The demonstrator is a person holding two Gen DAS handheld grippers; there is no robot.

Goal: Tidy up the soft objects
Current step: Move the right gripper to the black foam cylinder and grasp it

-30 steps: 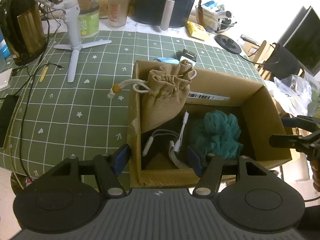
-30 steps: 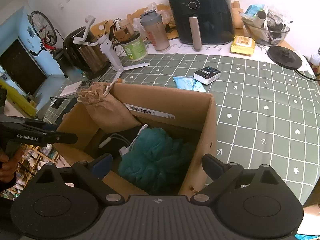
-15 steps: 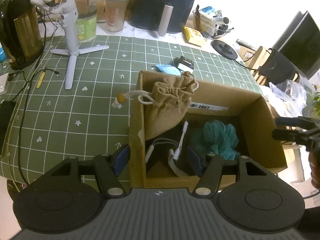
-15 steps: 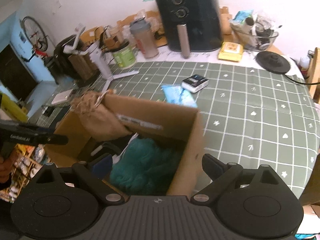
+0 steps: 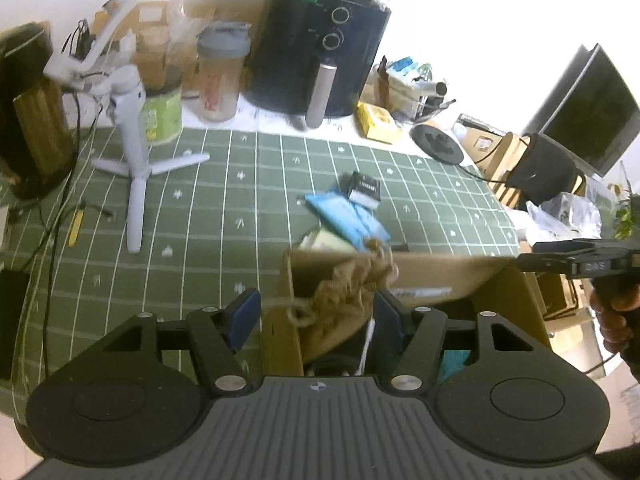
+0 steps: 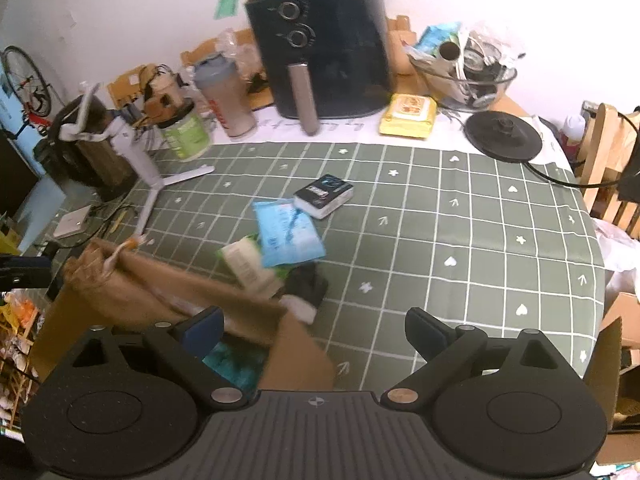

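An open cardboard box (image 5: 432,276) fills the bottom middle of both wrist views. A tan drawstring pouch (image 5: 340,304) leans inside its left corner, and a teal mesh sponge (image 6: 232,360) lies on the box floor beside white cables. My left gripper (image 5: 316,318) is open, its fingers on either side of the box's left wall without pressing on it. My right gripper (image 6: 312,328) is open too, straddling the box's right corner (image 6: 296,344). Behind the box lie a blue packet (image 6: 286,232), a white and green packet (image 6: 248,264) and a dark soft item (image 6: 306,284).
A small black and white box (image 6: 324,196) lies on the green grid cloth (image 6: 440,240). A white tripod (image 5: 134,184), shaker bottle (image 5: 220,76), black air fryer (image 5: 320,52) and kettle base (image 6: 504,136) stand at the back. A hand (image 5: 616,316) holds the right gripper at the box's right.
Both views have pulled back and tilted up, so the box sits lower and nearer in each. The packets and dark item behind its far wall have come into view. Both grippers have stayed open.
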